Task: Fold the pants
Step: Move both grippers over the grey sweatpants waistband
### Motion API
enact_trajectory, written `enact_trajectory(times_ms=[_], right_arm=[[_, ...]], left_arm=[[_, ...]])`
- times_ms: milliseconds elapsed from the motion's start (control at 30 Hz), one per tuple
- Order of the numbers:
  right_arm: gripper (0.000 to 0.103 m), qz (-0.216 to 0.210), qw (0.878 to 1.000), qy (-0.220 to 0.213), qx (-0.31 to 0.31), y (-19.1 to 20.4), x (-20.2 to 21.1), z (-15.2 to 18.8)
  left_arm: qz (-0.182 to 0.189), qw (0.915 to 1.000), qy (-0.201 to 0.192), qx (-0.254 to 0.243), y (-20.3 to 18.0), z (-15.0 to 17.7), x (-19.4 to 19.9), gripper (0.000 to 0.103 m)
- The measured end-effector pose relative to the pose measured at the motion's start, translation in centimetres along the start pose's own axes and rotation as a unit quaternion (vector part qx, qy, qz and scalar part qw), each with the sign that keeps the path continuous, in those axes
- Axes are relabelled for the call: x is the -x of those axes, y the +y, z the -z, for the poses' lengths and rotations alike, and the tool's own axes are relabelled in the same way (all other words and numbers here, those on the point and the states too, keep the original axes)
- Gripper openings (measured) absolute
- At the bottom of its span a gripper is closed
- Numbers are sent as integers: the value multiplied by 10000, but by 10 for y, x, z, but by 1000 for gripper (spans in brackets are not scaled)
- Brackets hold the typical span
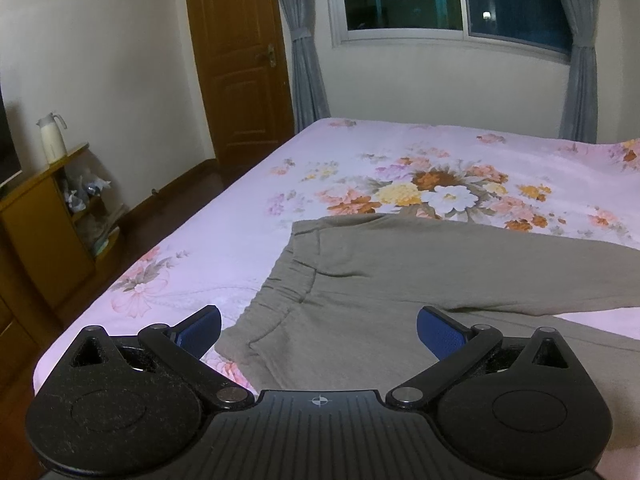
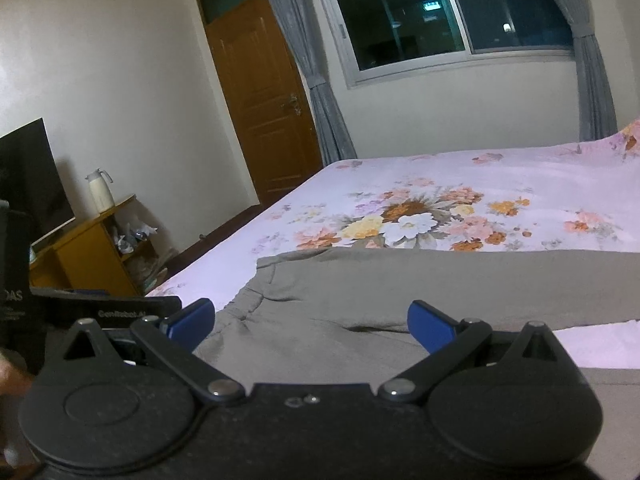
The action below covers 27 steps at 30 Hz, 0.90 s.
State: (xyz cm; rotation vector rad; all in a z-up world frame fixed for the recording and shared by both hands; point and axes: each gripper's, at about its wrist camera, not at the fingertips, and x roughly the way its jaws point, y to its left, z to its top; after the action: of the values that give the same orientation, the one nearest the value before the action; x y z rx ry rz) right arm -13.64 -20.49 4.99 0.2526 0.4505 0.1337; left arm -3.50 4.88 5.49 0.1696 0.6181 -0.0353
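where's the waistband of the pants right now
In the left wrist view the waistband lies on the bed at the pants' left end, just ahead of the open left gripper, toward the door side.

Both cameras sit low at the near edge of the bed [image 1: 240,184], each just behind its own two blue fingers, and look across the flowered sheet toward the window [image 1: 452,0] wall. The left one is close over the waist end of the grey pants [image 1: 400,280]. The right one sits lower and tilts a bit, and both show the same pants [image 2: 400,284], door [image 2: 264,112] and window.
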Motion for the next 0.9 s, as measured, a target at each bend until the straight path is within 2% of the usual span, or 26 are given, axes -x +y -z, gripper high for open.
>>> enact_trajectory(times_ms=[267, 400, 533, 667, 767, 900], right_arm=[[103, -147, 9994, 123, -296, -14, -15, -4], [103, 565, 9982, -178, 133, 1, -13, -6], [103, 476, 9987, -112, -145, -8, -18, -11], [103, 764, 9970, 8, -88, -12, -31, -12], [103, 449, 9987, 3, -224, -17, -37, -12], [103, 365, 9993, -97, -66, -16, -48, -16]], left_arm=[[-24, 9999, 69, -85, -5, -1, -15, 103], [-28, 9998, 114, -132, -7, -4, -25, 103], [-32, 9997, 161, -161, -10, -5, -36, 103], [-34, 9995, 180, -243, -13, -8, -47, 103], [-28, 9994, 199, -273, -15, -12, -56, 103], [-26, 9992, 229, -320, -16, -16, -71, 103]])
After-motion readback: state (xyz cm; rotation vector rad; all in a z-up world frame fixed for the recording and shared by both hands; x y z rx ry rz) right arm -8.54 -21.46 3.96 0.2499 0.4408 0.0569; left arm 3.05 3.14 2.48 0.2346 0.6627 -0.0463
